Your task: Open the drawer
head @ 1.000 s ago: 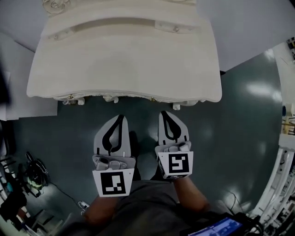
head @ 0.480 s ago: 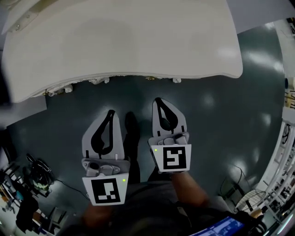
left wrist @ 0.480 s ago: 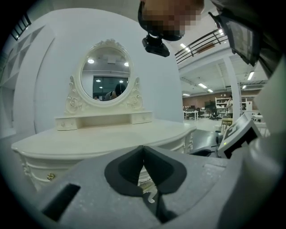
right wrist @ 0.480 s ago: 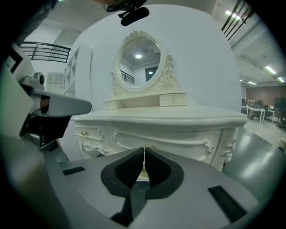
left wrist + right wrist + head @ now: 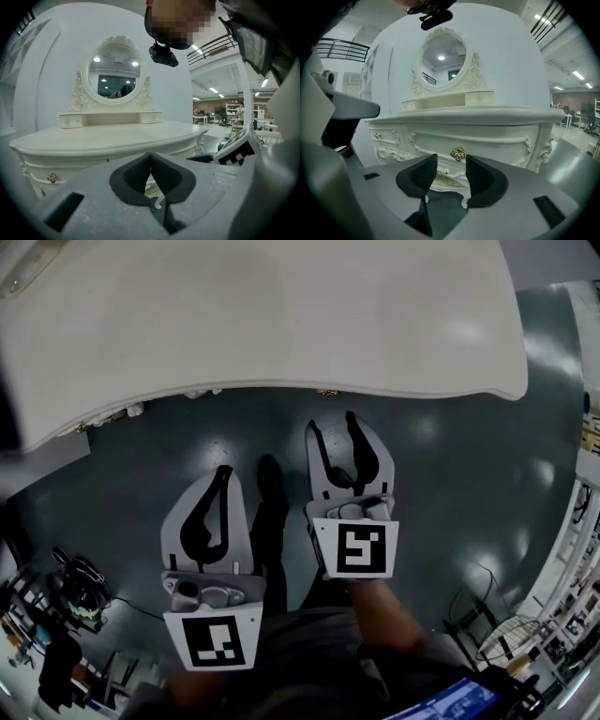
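A cream dressing table [image 5: 262, 324] fills the top of the head view, and its curved front edge hides the drawers from above. The right gripper view faces the middle drawer [image 5: 497, 140], whose gold rose knob [image 5: 458, 153] shows just beyond the gap between the jaws, untouched. My right gripper [image 5: 332, 427] is open with nothing between its pads; its jaws have just been opening. It points at the table edge, a short way off. My left gripper [image 5: 223, 472] is shut and empty, lower and further back, and its own view looks over the tabletop [image 5: 108, 138].
An oval mirror [image 5: 443, 58] with two small drawers stands on the tabletop. Another gold knob [image 5: 51, 178] marks a left-hand drawer. Cables and gear [image 5: 75, 592] lie on the dark floor at left, white racks [image 5: 572, 549] stand at right. A dark shoe [image 5: 270, 474] shows between the grippers.
The right gripper's jaws have spread from shut to open, and it has moved up toward the table edge. The table has grown larger in the head view. The left gripper stays shut.
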A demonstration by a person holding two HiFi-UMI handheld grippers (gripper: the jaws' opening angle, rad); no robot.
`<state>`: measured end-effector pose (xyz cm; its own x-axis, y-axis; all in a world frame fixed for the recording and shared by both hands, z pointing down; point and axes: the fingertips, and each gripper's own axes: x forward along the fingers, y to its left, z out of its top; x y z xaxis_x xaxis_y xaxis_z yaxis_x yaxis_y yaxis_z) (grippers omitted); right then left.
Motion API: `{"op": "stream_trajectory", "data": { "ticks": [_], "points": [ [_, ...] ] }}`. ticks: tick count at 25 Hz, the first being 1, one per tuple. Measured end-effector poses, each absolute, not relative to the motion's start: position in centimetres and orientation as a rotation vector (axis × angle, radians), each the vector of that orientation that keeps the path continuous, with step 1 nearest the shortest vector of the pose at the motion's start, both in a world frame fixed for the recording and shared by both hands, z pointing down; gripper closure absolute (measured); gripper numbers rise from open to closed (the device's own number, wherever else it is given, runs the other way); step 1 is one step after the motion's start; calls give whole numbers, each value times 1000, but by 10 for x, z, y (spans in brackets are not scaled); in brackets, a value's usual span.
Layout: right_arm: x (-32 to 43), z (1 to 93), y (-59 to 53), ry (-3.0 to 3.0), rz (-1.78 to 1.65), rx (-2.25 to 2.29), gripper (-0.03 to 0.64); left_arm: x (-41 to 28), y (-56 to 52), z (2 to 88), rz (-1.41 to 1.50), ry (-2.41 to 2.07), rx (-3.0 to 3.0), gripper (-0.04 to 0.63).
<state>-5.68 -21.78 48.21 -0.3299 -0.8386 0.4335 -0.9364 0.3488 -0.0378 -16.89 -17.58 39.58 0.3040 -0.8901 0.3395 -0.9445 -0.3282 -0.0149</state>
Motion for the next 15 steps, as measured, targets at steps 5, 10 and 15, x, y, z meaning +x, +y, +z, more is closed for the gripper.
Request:
{"op": "stream_trajectory", "data": {
  "ticks": [5,10,15],
  "points": [
    [-50,483,-231,-2241,387,1603,443,-174,-179,396,431,-1705,2360,580],
    [-51,484,-247,-2229,370,1645,444,-183,-181,400,432,-1721,2334,580],
    [-53,488,-255,-2207,388,1685,447,-190,-179,407,440,-1726,2311,580]
  ]
}}
